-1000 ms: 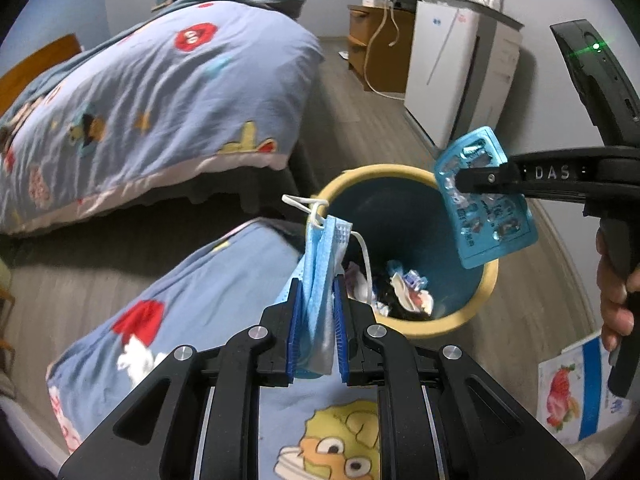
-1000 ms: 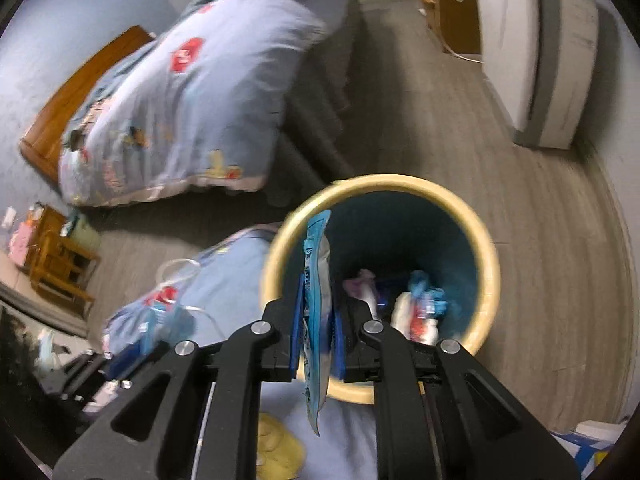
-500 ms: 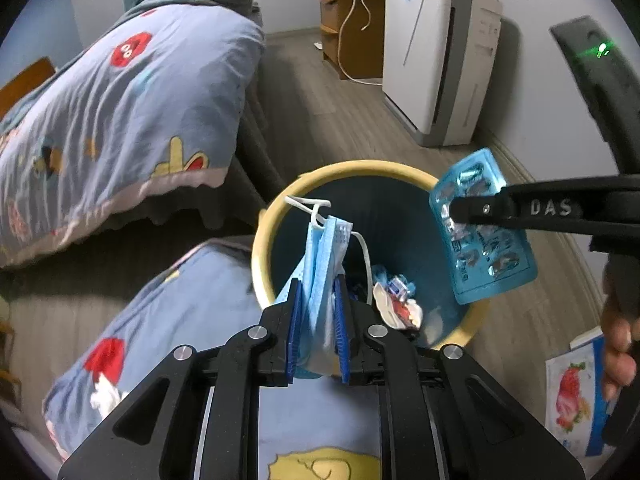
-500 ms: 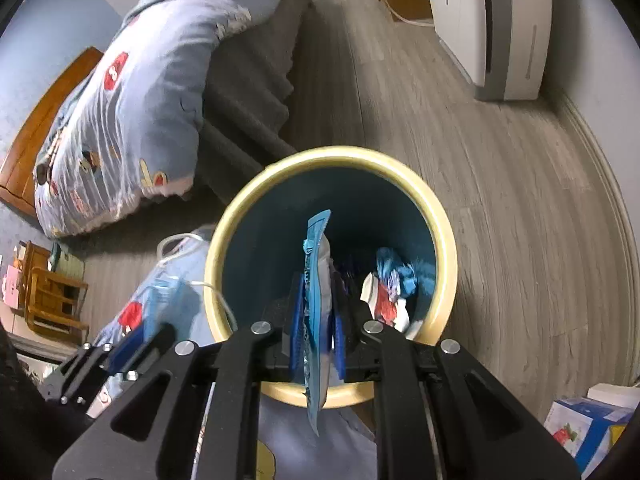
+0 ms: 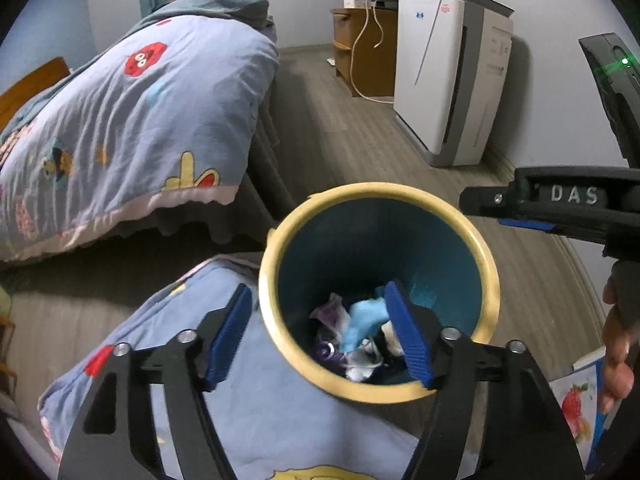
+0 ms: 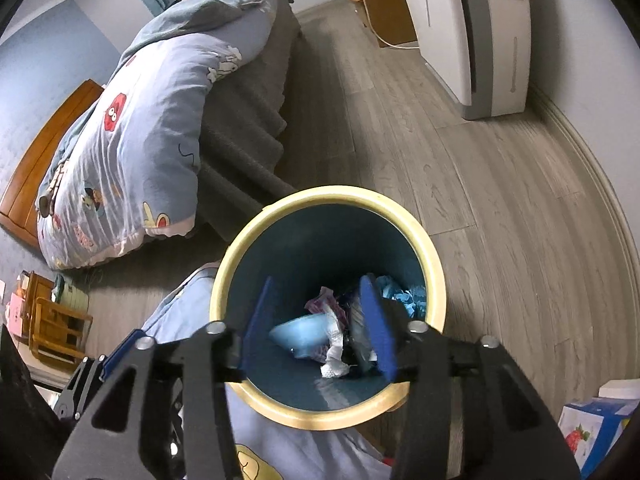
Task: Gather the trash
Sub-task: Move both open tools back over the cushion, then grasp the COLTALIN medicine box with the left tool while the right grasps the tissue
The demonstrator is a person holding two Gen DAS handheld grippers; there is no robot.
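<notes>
A round bin with a yellow rim (image 5: 280,240) and blue inside stands on the floor; it also shows in the right wrist view (image 6: 434,272). My left gripper (image 5: 316,336) is open and empty above its left rim. My right gripper (image 6: 316,326) is open and empty over its mouth, and shows from the side in the left wrist view (image 5: 500,204). A blue face mask (image 5: 362,322) lies on the trash inside, also seen in the right wrist view (image 6: 298,332). A blue wrapper (image 6: 404,294) lies by the bin's right wall.
A blue cartoon quilt corner (image 5: 168,332) lies against the bin. A bed with the same quilt (image 5: 120,120) is to the left. A white air purifier (image 5: 448,80) and wooden cabinet (image 5: 360,52) stand by the far wall. A strawberry carton (image 6: 592,428) sits at right.
Both grippers opened over the bin. The face mask dropped from the left gripper and the blue wrapper from the right gripper into the bin.
</notes>
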